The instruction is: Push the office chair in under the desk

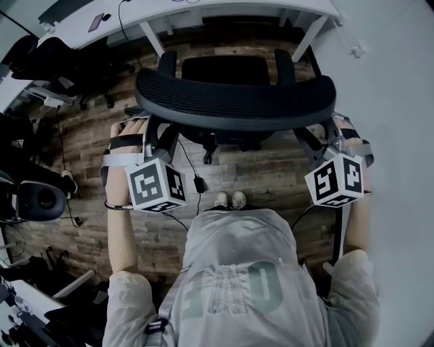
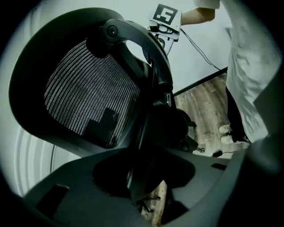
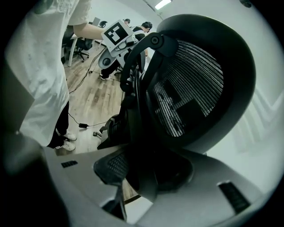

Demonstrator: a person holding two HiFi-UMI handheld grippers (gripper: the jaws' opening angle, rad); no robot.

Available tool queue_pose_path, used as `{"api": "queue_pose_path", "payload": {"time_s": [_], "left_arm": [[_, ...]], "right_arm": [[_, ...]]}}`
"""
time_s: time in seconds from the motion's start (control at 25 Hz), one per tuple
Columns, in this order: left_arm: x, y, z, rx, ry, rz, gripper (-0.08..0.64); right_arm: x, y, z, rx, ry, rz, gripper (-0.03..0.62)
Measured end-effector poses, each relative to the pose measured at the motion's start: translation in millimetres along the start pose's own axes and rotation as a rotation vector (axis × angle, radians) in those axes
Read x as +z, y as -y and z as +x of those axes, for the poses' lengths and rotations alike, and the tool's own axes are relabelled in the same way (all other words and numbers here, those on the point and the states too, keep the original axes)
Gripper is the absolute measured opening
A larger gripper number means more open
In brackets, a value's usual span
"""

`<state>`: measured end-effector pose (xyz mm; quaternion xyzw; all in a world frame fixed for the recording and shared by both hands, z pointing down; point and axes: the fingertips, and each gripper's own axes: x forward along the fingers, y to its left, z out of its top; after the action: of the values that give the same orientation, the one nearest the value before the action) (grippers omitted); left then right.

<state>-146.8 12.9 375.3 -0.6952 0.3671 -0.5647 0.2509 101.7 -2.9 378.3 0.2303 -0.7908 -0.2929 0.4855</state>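
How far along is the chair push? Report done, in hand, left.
Done: left gripper and right gripper clamp the backrest frame of the office chair at either side. In hand: the chair faces the desk, seat front close to its edge. Left: the seat is not yet under the desk; push it in.
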Motion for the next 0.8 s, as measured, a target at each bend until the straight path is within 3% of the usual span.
{"api": "queue_pose_path", "payload": {"time_s": [0.4,0.8], "left_arm": [[-15,-70,87,0.001,0.008,0.036,0.181],[-32,-166,230,0.009,0.008,0.018,0.193]], "right_arm": [[-6,78,87,-0.014,-0.005,0.002,0.153],[-30,192,224,-0.032,0.008,-0.001,0.153]]}}
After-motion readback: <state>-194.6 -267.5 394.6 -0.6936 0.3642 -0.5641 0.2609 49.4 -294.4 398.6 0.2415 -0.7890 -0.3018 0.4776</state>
